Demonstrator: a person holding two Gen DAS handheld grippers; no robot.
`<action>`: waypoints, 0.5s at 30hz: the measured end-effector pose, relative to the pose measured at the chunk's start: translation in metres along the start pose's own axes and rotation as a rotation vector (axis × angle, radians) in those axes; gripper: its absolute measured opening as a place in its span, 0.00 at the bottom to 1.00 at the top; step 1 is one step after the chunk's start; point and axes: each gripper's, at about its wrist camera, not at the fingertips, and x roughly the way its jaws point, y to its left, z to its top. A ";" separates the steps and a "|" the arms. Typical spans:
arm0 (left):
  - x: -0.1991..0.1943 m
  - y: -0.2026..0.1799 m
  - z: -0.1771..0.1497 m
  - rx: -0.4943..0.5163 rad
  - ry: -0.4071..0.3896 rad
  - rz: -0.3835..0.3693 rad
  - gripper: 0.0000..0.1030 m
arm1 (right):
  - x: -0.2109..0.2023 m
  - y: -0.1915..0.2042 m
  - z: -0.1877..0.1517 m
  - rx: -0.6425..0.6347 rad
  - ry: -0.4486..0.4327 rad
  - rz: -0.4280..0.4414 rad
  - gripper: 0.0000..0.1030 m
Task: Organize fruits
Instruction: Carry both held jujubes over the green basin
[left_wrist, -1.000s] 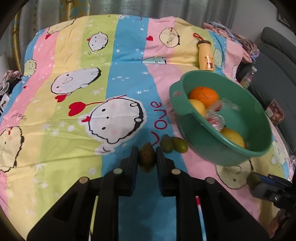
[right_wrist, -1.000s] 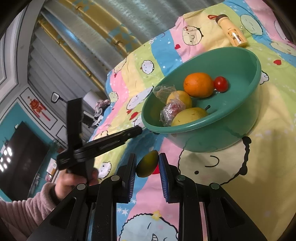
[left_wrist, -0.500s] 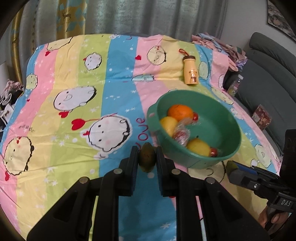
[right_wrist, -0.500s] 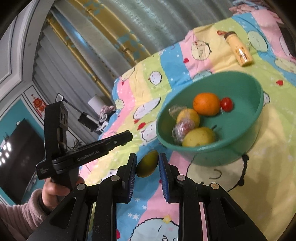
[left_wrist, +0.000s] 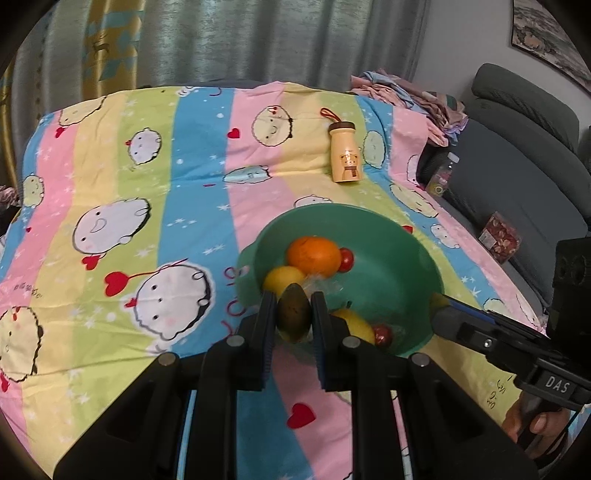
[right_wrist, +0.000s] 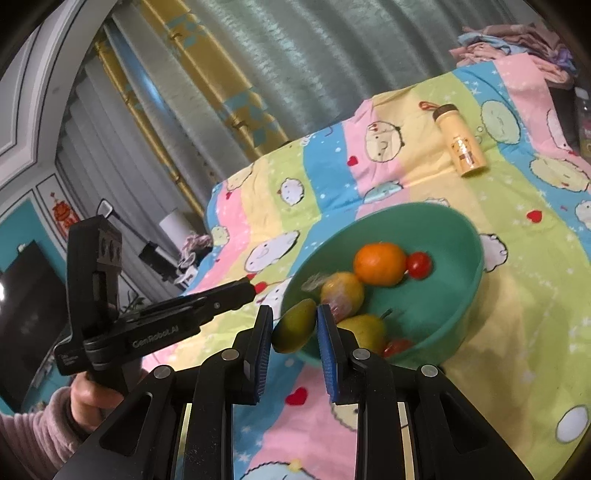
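My left gripper (left_wrist: 293, 304) is shut on a dark green oval fruit (left_wrist: 293, 319), held in the air over the near rim of the green bowl (left_wrist: 369, 218). My right gripper (right_wrist: 294, 315) is shut on a lighter yellow-green fruit (right_wrist: 295, 326), just at the bowl's (right_wrist: 465, 236) near left rim. In the bowl lie an orange (right_wrist: 379, 264), a red tomato (right_wrist: 418, 264), a plastic-wrapped yellow fruit (right_wrist: 341, 291), a yellow pear (right_wrist: 364, 330) and another tomato (right_wrist: 397, 347).
The bowl stands on a striped cartoon bedsheet (left_wrist: 147, 192). A cream bottle (left_wrist: 344, 155) lies beyond the bowl. A grey sofa (left_wrist: 517, 147) with a small box (left_wrist: 498, 238) is to the right. Curtains hang behind the bed. A hand in a pink sleeve (right_wrist: 92, 398) holds the left tool.
Both grippers have risen with their fruits and come closer to the bowl. The bowl now sits right behind the fingertips in both views. The grips have not changed.
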 end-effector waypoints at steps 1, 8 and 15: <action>0.002 -0.001 0.002 0.001 0.000 -0.002 0.18 | 0.000 -0.003 0.002 0.004 -0.008 -0.006 0.26; 0.026 -0.013 0.011 0.025 0.024 -0.017 0.18 | 0.013 -0.023 0.014 0.053 -0.039 -0.066 0.26; 0.044 -0.025 0.011 0.059 0.055 -0.027 0.18 | 0.027 -0.030 0.014 0.037 -0.016 -0.140 0.26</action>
